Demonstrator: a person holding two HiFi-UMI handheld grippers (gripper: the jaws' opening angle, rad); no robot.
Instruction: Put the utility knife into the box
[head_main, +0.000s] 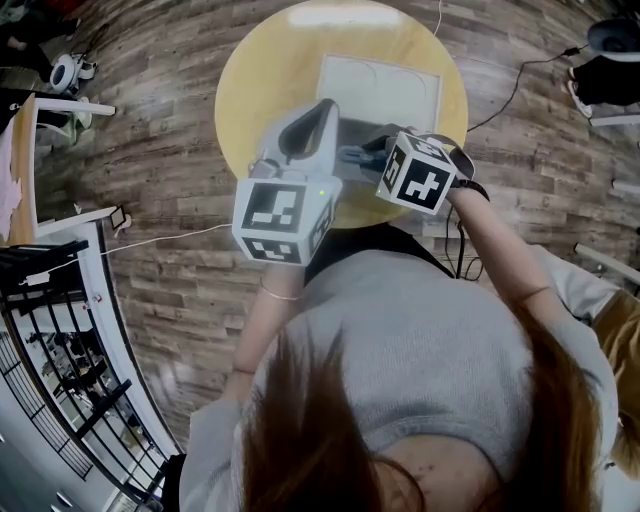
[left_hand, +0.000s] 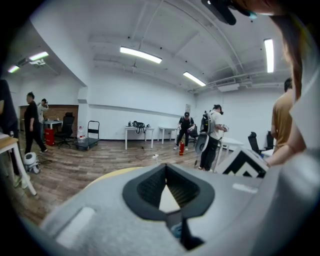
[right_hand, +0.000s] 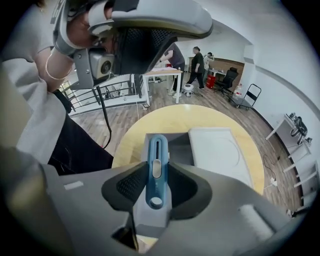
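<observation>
The person is holding a tool in each hand over a round yellow tabletop (head_main: 240, 90). The right tool (right_hand: 157, 167) is gripping the blue utility knife (right_hand: 156, 172). Its two dark pads are pressing on the handle's sides, so the jaws are standing only as far apart as the handle is wide. The knife's slotted end is pointing away from the tool and down towards the tabletop.

The knife is hanging over the box (right_hand: 179, 146), whose open grey inside is showing just behind and beside it. Whether the knife is touching the box cannot be told. A white rectangular piece (right_hand: 220, 150) is lying right beside the box, on its right in the right gripper view.

In the head view the box (head_main: 357, 130) is sitting near the middle of the tabletop, and the right tool (head_main: 348, 156) is reaching in from the right. The left tool (head_main: 325, 105) is hovering just left of it. The left tool's jaw tips are meeting and nothing is between them.
</observation>
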